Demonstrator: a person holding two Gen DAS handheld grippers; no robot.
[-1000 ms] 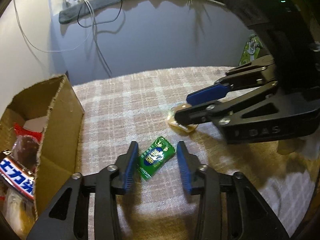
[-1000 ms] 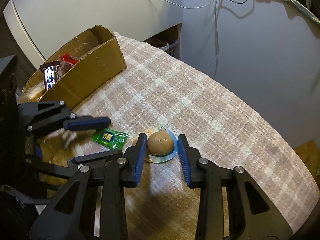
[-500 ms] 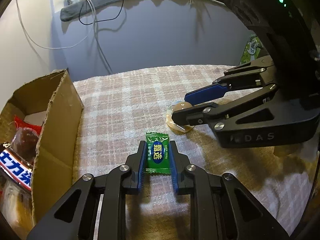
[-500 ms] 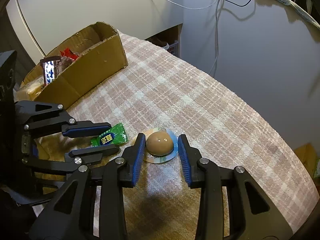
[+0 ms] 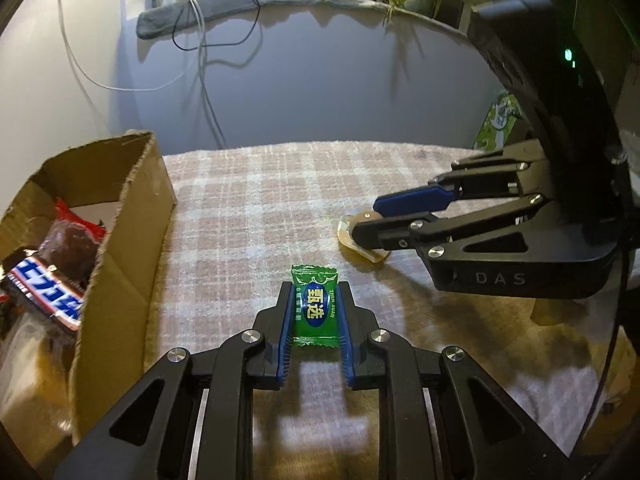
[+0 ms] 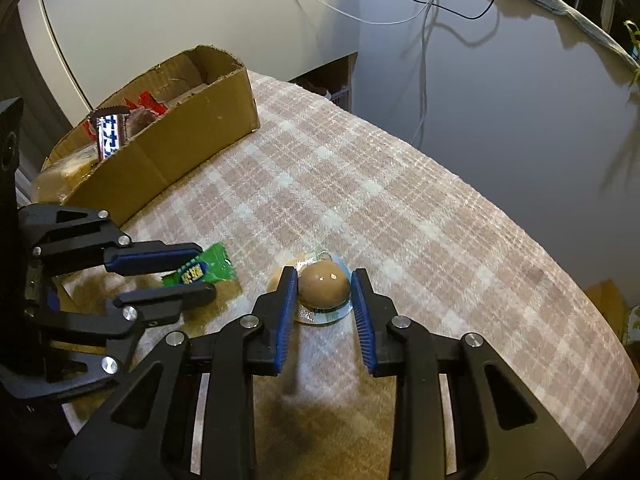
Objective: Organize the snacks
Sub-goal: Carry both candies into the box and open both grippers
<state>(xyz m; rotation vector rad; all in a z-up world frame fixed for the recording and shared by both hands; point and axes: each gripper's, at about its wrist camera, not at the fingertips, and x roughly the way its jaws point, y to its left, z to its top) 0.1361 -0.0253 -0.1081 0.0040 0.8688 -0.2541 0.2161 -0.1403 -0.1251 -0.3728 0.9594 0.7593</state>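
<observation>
My left gripper (image 5: 315, 296) is shut on a green candy packet (image 5: 315, 307) and holds it a little above the plaid cloth; the gripper (image 6: 192, 270) and the packet (image 6: 200, 273) also show in the right wrist view. My right gripper (image 6: 324, 280) is shut on a brown domed jelly cup (image 6: 323, 287) that rests on the cloth. In the left wrist view the right gripper (image 5: 366, 220) covers most of the jelly cup (image 5: 360, 250). A cardboard box (image 5: 120, 240) with snack bars stands at the left; it also shows in the right wrist view (image 6: 180, 148).
The box holds a blue and white chocolate bar (image 5: 48, 294) and red-wrapped snacks (image 6: 140, 104). The round table's edge (image 6: 520, 220) curves along the far and right side. A green carton (image 5: 500, 120) stands beyond the table. Cables (image 5: 200, 60) hang on the wall.
My left gripper closed on the green candy packet, turned it straight and raised it a little. My right gripper narrowed onto the jelly cup and stayed in place.
</observation>
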